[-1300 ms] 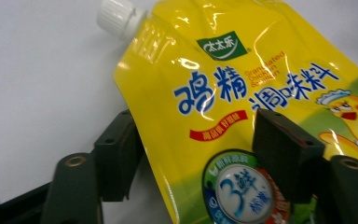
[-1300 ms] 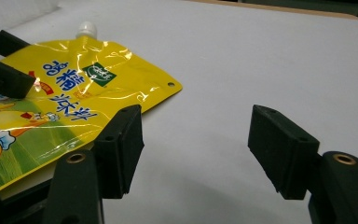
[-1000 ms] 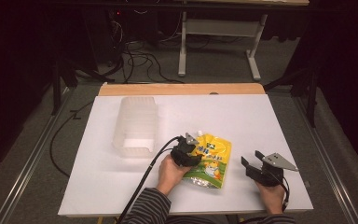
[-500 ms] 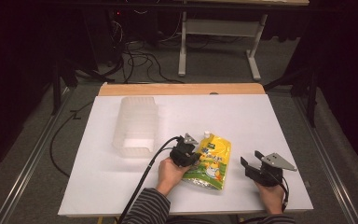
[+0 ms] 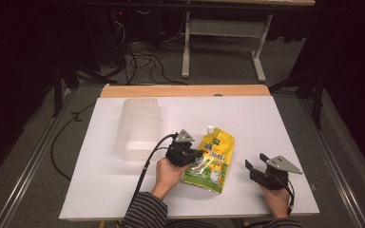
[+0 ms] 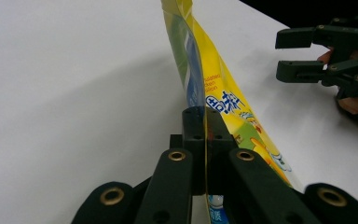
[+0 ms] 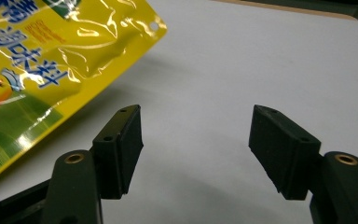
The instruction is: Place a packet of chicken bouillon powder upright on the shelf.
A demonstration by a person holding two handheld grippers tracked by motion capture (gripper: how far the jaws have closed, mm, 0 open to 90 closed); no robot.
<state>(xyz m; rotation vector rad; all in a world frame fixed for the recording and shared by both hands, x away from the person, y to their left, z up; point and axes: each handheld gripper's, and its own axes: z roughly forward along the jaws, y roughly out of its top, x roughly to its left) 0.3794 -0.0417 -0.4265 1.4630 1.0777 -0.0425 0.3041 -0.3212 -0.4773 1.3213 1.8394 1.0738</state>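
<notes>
A yellow spouted drink pouch (image 5: 212, 160) with a white cap lies on the white table (image 5: 275, 123), near the front. My left gripper (image 5: 196, 155) is shut on the pouch's left edge and holds that side a little off the table. In the left gripper view the jaws (image 6: 204, 122) pinch the thin pouch (image 6: 228, 105) edge-on. To the right of the pouch my right gripper (image 5: 255, 162) rests open with nothing between its pads. The right gripper view shows its jaws (image 7: 196, 135) wide apart, with the pouch (image 7: 42, 60) at upper left. The right gripper (image 6: 279, 53) also shows in the left gripper view.
A clear plastic container (image 5: 138, 127) stands on the table behind and to the left of my left hand. A black cable (image 5: 145, 171) trails from the left gripper toward the front edge. A wooden strip (image 5: 185, 90) marks the table's far edge.
My left gripper has risen slightly with the pouch's left edge, so the pouch now tilts up on that side. The right gripper has stayed where it was.
</notes>
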